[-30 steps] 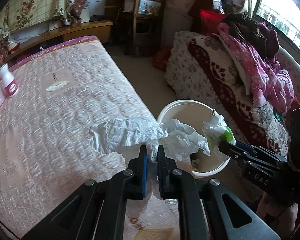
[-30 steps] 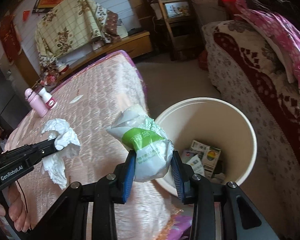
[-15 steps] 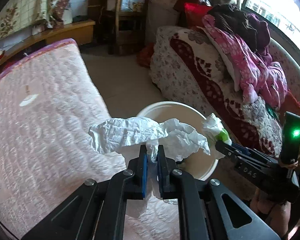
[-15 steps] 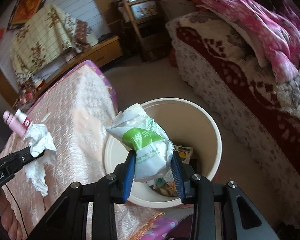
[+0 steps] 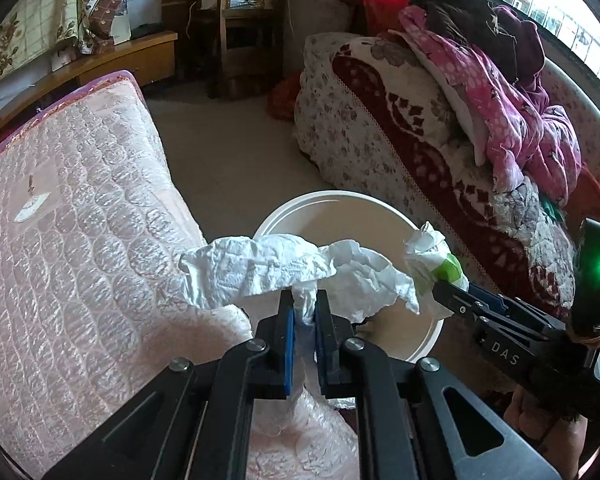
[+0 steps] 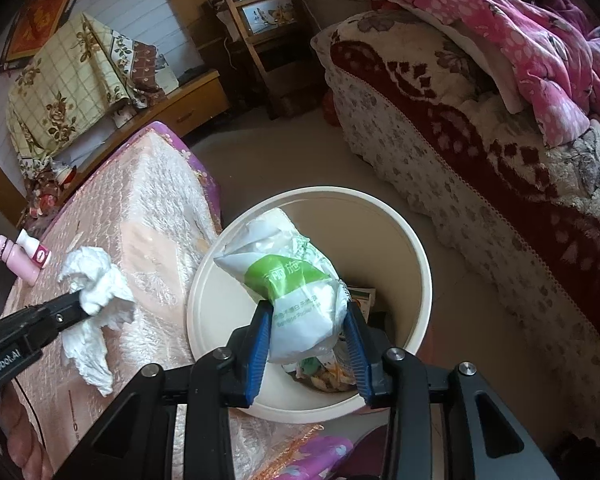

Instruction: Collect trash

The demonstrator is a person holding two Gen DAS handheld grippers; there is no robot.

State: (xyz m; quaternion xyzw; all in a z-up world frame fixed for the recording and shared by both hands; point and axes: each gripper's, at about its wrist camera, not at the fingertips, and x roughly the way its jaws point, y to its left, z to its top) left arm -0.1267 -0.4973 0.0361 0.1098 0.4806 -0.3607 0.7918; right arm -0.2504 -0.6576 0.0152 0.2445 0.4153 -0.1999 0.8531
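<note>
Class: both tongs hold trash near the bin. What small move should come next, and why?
Probably open the right tongs: the green-and-white packet they grip already hangs over the mouth of the bin, so it should drop in. The left tongs hold their crumpled tissue nearer the rim, by the mattress.

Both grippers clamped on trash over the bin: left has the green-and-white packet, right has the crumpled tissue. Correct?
Swapped. The left gripper holds the crumpled tissue; the right gripper holds the green-and-white packet, as each wrist view shows. Both are clamped, and the right wrist view puts the packet over the bin.
</note>
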